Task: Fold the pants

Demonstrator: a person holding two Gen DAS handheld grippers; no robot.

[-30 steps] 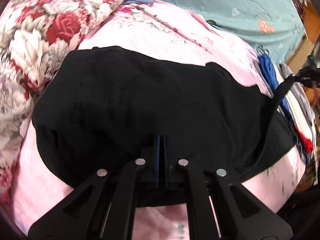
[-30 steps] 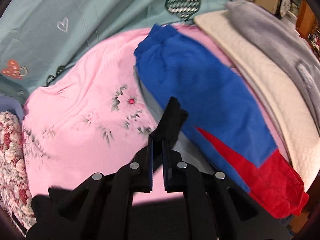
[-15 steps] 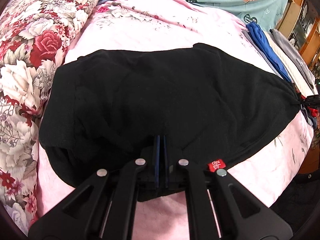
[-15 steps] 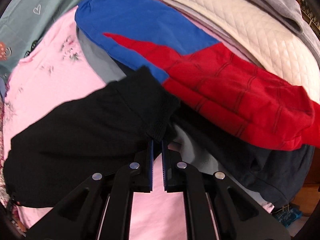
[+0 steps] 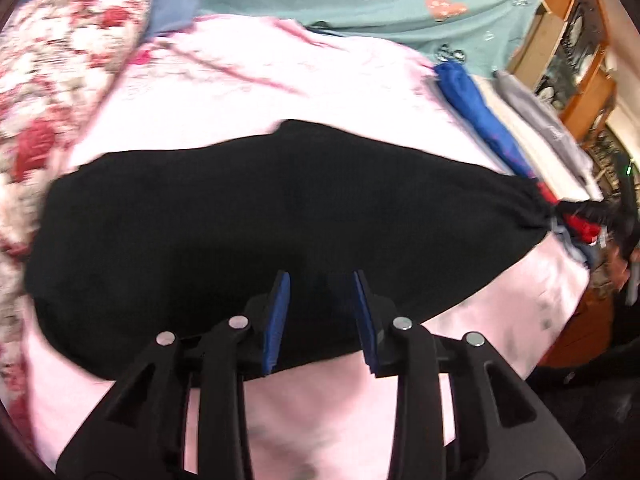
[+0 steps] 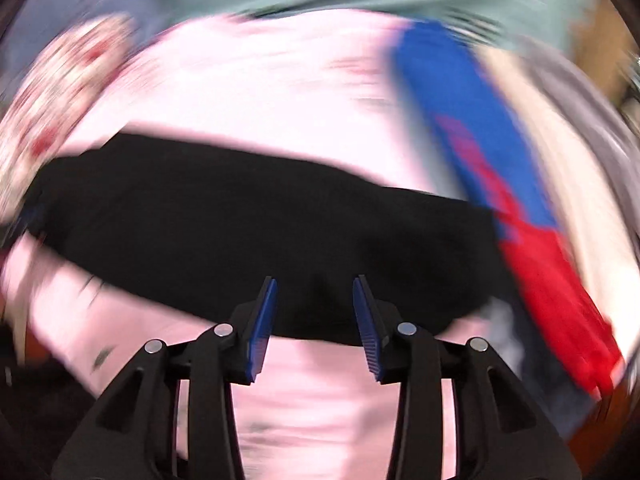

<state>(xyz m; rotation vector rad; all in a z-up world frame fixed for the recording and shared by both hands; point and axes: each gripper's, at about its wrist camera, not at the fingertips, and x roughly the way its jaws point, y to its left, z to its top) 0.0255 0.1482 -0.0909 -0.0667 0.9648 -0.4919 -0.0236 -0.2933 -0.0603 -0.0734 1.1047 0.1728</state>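
The black pants lie folded in a wide flat band across the pink floral sheet. They also show in the blurred right wrist view. My left gripper is open and empty, its blue pads just above the near edge of the pants. My right gripper is open and empty too, over the near edge of the pants toward their right end.
A stack of folded clothes lies to the right: a blue and red garment, a cream quilted one and a grey one. A floral pillow lies at the left. A teal sheet lies behind. Wooden shelves stand at the far right.
Both grippers have let go of the pants and opened. The pants now lie flat on the sheet. Both cameras have pulled back, the right one moving fast.
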